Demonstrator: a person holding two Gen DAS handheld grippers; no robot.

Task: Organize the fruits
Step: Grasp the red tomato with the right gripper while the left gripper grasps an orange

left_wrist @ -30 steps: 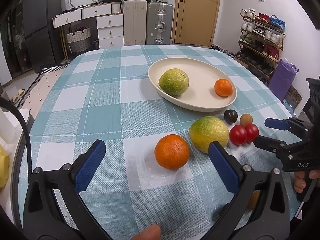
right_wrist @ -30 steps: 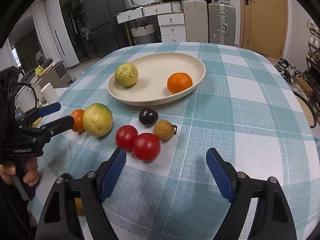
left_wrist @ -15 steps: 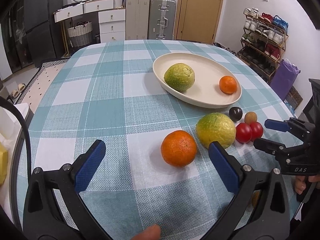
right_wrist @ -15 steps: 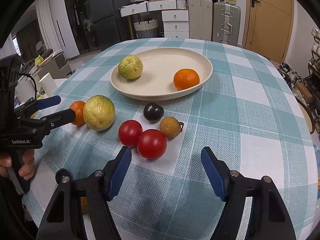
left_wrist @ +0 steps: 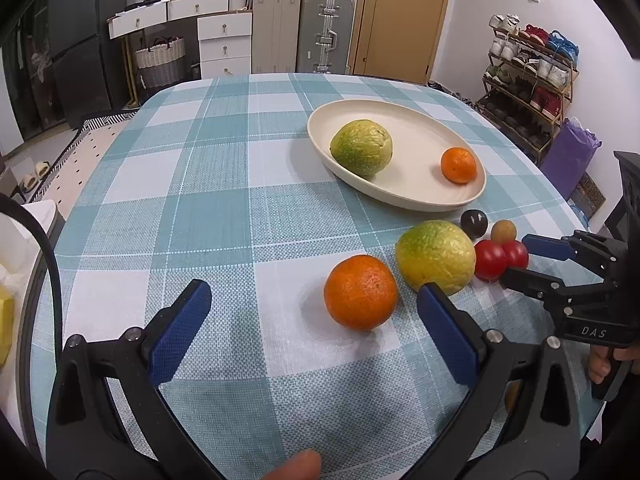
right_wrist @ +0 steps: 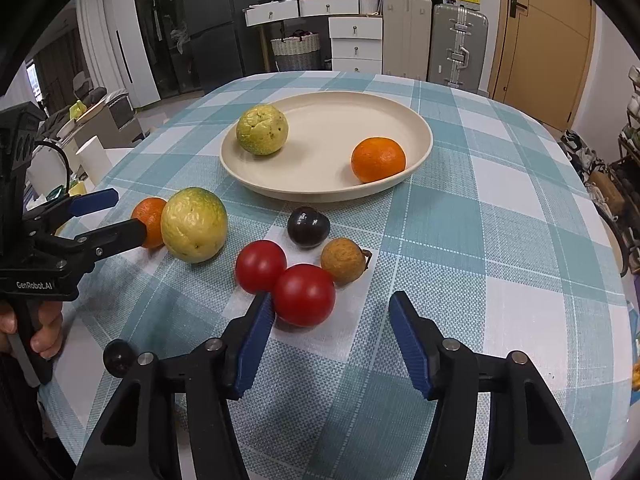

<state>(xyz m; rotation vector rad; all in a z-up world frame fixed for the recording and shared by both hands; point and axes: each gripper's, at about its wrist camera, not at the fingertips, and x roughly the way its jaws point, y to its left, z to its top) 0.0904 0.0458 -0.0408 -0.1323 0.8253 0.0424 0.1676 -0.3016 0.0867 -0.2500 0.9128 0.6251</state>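
Jaws apart on our left gripper (left_wrist: 312, 316) framing the orange (left_wrist: 361, 291), right gripper (right_wrist: 330, 334) wide too, left pad (right_wrist: 256, 332) at a tomato (right_wrist: 304, 294), plate (right_wrist: 416, 128) beyond

a teal-and-white checked tablecloth (left_wrist: 208, 208) covers the tabletop; behind it stand silver ribbed suitcases (left_wrist: 326, 38), white drawers (left_wrist: 224, 46), a wicker basket (left_wrist: 160, 62) and a shoe rack (left_wrist: 528, 80).

The table (left_wrist: 208, 200) is seen from low at its near edge in both views, each looking forward between its own tool's fingers. The left view is aimed right of centre, the right view left. The plate (right_wrist: 416, 128) and loose fruit are shared; each tool appears in the other's view.
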